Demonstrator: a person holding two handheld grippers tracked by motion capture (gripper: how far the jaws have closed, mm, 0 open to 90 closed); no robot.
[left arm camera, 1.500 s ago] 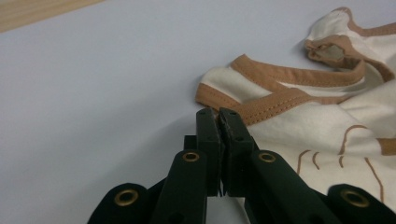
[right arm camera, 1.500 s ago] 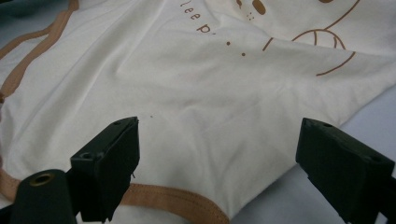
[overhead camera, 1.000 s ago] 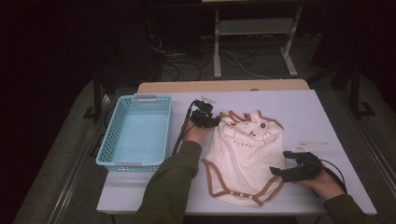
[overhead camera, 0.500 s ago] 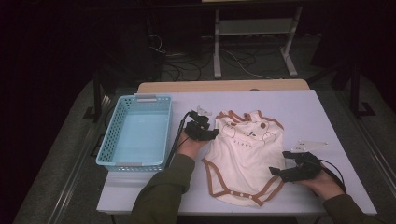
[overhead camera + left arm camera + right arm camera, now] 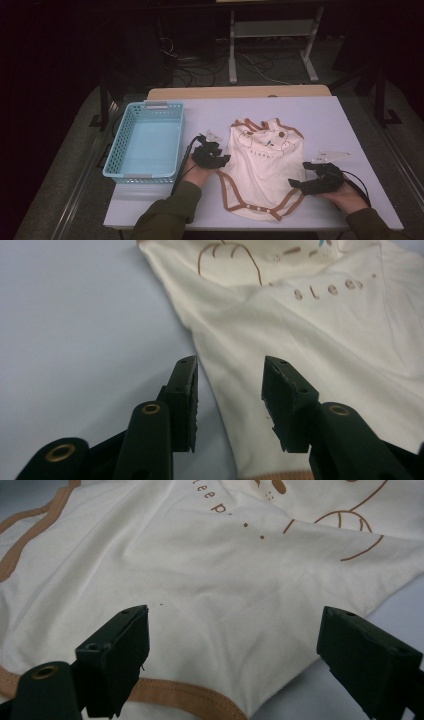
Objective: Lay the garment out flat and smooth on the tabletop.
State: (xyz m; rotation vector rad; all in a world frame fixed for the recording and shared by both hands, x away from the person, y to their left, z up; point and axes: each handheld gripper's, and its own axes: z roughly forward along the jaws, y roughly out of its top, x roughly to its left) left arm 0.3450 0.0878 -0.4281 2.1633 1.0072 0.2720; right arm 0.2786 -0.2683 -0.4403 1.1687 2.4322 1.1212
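Observation:
A cream baby bodysuit (image 5: 262, 165) with brown trim and a brown print lies flat on the white table (image 5: 325, 120). My left gripper (image 5: 222, 159) sits at its left edge, pointing right. In the left gripper view the jaws (image 5: 230, 375) stand apart over that edge of the bodysuit (image 5: 310, 330); they have just been closing, and the cloth lies under the gap with no pad pressing on it. My right gripper (image 5: 299, 176) rests at the lower right edge, wide open (image 5: 235, 617) above the cloth (image 5: 225, 570) and its brown hem.
A light blue plastic basket (image 5: 140, 176) stands on the table to the left of my left gripper, with nothing in it. Cables trail from both grippers toward the near edge. Behind the table are a dark floor and a metal stand (image 5: 272, 30).
My left gripper has slid toward the near side along the bodysuit's left edge, from beside the shoulder to beside the waist. The right gripper has stayed still.

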